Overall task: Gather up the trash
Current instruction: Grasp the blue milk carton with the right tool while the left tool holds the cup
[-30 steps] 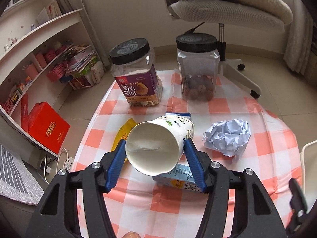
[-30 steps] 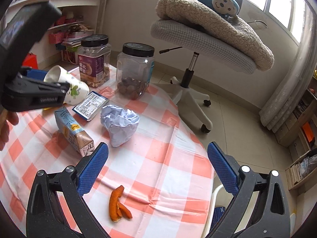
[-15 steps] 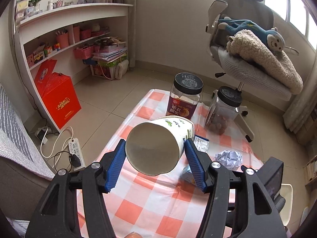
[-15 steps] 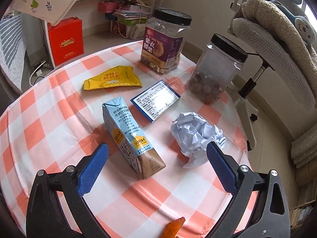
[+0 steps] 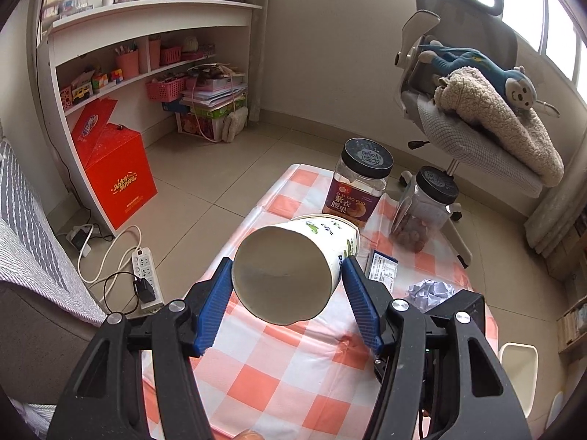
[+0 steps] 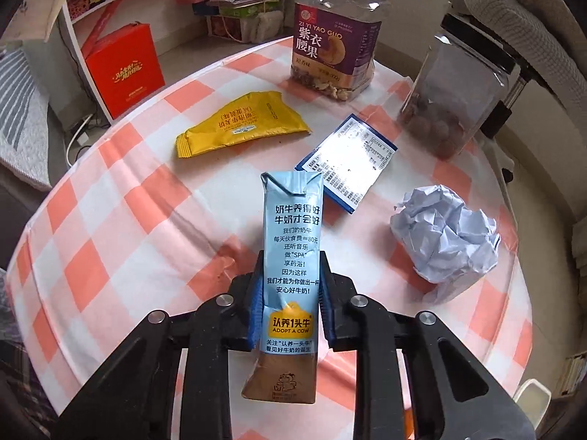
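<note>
Pinching a white paper cup (image 5: 293, 267) by its sides, the blue fingers (image 5: 214, 306) of the left gripper (image 5: 288, 306) hold it on its side in the air above the worktop (image 5: 279, 377), its flat base turned toward the camera. The right gripper (image 6: 290, 308) has its own blue fingers (image 6: 255, 311) pressed against a pale blue milk carton (image 6: 290, 275), gripping it near the lower half, with the folded top pointing away and the brown bottom end nearest the lens. The carton looks raised off the red and white checked cloth, though contact cannot be told for sure. On the cloth beyond lie a yellow snack wrapper (image 6: 242, 124), a small blue-edged packet (image 6: 348, 163) printed side up, and a crumpled ball of white paper (image 6: 445, 236) to the right. At the far edge stand a purple-labelled nut jar (image 6: 337, 38) and a clear jar (image 6: 456, 91) of brown round snacks, both with black lids.
</note>
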Available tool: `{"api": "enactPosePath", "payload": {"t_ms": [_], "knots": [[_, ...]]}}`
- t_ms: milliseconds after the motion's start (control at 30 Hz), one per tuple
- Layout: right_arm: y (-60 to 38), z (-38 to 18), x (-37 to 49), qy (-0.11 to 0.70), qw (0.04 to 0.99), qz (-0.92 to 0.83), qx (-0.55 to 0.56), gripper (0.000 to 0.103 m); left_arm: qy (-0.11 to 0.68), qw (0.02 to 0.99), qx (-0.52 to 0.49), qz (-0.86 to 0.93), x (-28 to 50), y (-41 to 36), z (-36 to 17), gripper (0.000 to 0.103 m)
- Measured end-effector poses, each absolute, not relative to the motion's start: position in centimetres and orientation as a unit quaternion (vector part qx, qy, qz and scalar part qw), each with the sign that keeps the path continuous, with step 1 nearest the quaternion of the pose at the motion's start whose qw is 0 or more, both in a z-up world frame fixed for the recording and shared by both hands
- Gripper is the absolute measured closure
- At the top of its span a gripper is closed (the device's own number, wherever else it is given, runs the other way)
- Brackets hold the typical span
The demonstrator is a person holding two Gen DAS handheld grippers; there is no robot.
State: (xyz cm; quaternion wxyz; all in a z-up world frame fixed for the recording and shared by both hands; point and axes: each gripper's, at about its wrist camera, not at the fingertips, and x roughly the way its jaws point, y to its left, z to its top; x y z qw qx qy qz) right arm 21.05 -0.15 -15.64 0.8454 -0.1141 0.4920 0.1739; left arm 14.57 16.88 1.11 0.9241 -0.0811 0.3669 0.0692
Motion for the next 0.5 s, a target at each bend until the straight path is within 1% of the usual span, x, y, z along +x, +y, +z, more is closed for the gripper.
{"api": "enactPosePath", "payload": {"t_ms": [133, 367, 500], "knots": [[-1.5, -13.3, 18.8, 0.475, 0.861, 0.167, -0.065, 0.079, 0.370, 0.923, -0.087, 0.068, 14.2, 17.3, 1.0, 0.043], [-3.8, -8.6, 14.3, 0.427, 0.892, 0.145, -0.041, 0.079, 0.375, 0.923, -0.074, 0.051, 13.0, 16.6, 0.4, 0.043], [-6.3, -6.8, 12.6, 0.404, 0.905, 0.134, -0.015, 0.079, 0.383, 0.920, -0.074, 0.040, 12.9, 16.2, -0.1, 0.043]]}}
